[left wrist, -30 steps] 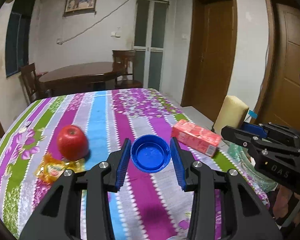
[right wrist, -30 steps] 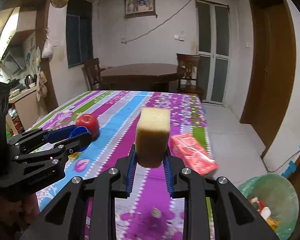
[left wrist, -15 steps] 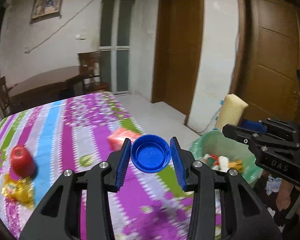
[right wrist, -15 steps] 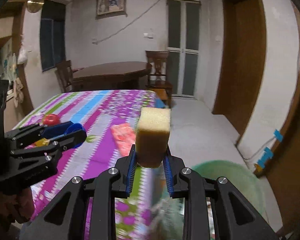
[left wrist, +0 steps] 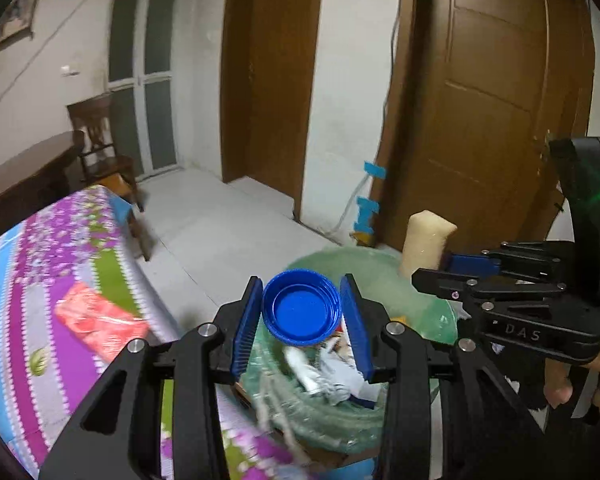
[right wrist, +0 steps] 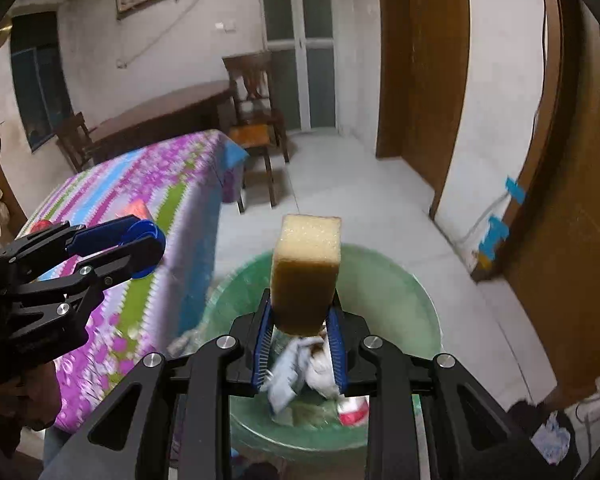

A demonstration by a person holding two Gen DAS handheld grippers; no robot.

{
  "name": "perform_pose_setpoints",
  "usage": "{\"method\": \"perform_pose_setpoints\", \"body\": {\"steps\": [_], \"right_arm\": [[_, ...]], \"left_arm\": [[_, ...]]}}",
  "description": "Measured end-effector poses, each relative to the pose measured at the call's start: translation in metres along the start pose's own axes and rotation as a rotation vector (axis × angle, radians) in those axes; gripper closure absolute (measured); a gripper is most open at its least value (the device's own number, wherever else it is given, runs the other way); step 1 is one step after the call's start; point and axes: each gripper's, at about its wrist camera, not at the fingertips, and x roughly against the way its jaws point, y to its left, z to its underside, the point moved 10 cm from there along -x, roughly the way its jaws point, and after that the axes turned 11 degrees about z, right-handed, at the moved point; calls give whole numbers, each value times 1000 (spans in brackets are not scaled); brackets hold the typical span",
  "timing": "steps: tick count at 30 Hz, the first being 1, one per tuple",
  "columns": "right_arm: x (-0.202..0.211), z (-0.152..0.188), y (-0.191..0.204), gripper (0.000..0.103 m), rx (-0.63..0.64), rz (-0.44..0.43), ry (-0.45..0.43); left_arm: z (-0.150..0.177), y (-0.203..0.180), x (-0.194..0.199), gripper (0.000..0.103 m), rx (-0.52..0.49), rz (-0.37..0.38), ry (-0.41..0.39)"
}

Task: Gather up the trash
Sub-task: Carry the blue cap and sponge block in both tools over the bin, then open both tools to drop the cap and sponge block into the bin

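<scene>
- Blue bottle cap, hollow side facing the camera, pinched above the bin.
- Yellow sponge block, upright, clamped over the bin.
- Green-lined trash bin on the floor, holding crumpled wrappers.

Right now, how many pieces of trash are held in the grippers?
2. A blue cap sits in the left gripper, a yellow sponge in the right gripper; both are over the green bin.

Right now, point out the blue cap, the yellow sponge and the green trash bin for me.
blue cap [left wrist: 301, 307], left wrist view, on its inner floor.
yellow sponge [right wrist: 306, 270], right wrist view, on its front face.
green trash bin [right wrist: 400, 292], right wrist view, on the bare inner wall at the right.
</scene>
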Motion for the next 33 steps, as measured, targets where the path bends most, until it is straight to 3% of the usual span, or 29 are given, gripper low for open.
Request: {"method": "perform_pose_setpoints", "body": {"steps": [8, 19, 21, 23, 24, 25, 29, 33], "right_arm": [[-53, 33, -25, 76, -22, -16, 144], [-76, 40, -15, 76, -28, -12, 165], [-75, 41, -15, 66, -25, -17, 168], [-74, 38, -14, 54, -34, -16, 157], [-71, 37, -15, 51, -39, -16, 152], [-69, 36, -16, 50, -47, -16, 143], [-52, 30, -20, 44, -67, -6, 96], [0, 20, -20, 25, -68, 34, -44]], "left_arm": [[18, -4, -55, 64, 14, 27, 116], [29, 2, -77, 64, 29, 9, 158], [29, 2, -76, 64, 31, 2, 159], [29, 4, -78, 49, 39, 2, 168], [28, 6, -77, 32, 39, -7, 161], [26, 7, -74, 25, 37, -15, 153], [23, 10, -60, 17, 35, -27, 134], [15, 12, -26, 6, 22, -57, 63]]}}
